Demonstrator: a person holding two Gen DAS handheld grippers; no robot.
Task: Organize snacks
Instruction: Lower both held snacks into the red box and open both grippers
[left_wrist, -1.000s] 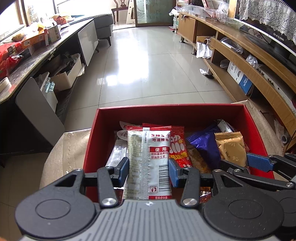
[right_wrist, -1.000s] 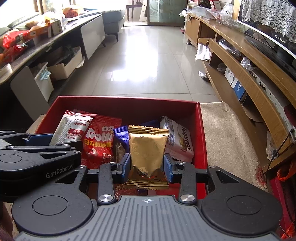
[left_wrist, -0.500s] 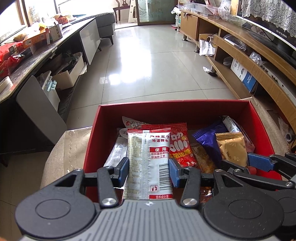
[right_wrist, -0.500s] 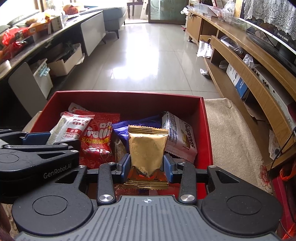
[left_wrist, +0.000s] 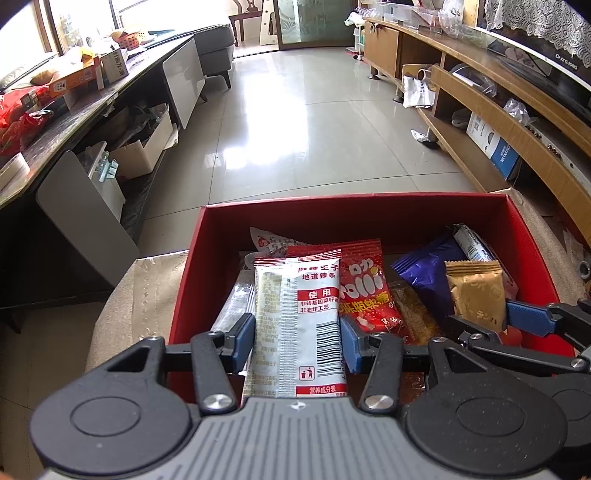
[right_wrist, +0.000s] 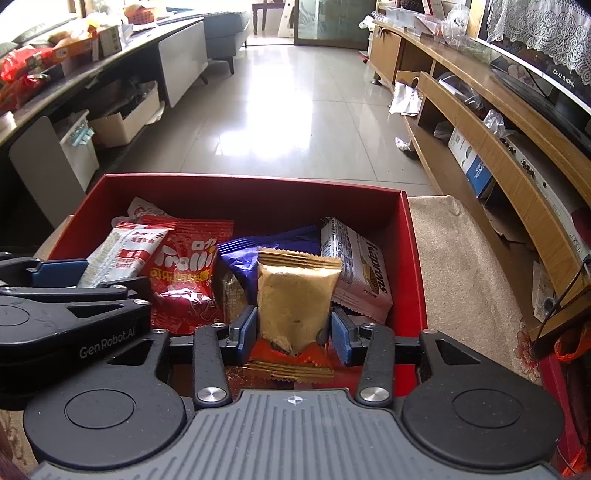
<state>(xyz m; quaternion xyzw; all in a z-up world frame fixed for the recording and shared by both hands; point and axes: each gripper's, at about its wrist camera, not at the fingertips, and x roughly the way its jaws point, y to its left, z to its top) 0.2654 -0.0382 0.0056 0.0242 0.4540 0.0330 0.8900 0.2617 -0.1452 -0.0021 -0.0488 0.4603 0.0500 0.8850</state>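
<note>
A red box (left_wrist: 354, 206) holds several snack packets; it also shows in the right wrist view (right_wrist: 255, 184). My left gripper (left_wrist: 297, 341) is shut on a white and red spicy-strip packet (left_wrist: 299, 314), held upright over the box's left part. My right gripper (right_wrist: 293, 330) is shut on a gold packet (right_wrist: 295, 299), held upright over the box's right part. The gold packet also shows in the left wrist view (left_wrist: 474, 291). A red Trolli bag (right_wrist: 184, 273), a purple packet (right_wrist: 251, 251) and a white wafer pack (right_wrist: 362, 269) lie in the box.
The box sits on a beige cloth surface (right_wrist: 461, 280). Beyond it is a tiled floor (left_wrist: 314, 122). A dark counter with boxes (left_wrist: 55, 99) runs along the left and a wooden TV shelf (left_wrist: 498, 110) along the right.
Both grippers, still gripping their packets, have drawn back a little and risen, so the box sits lower and farther in view and more of its contents show.
</note>
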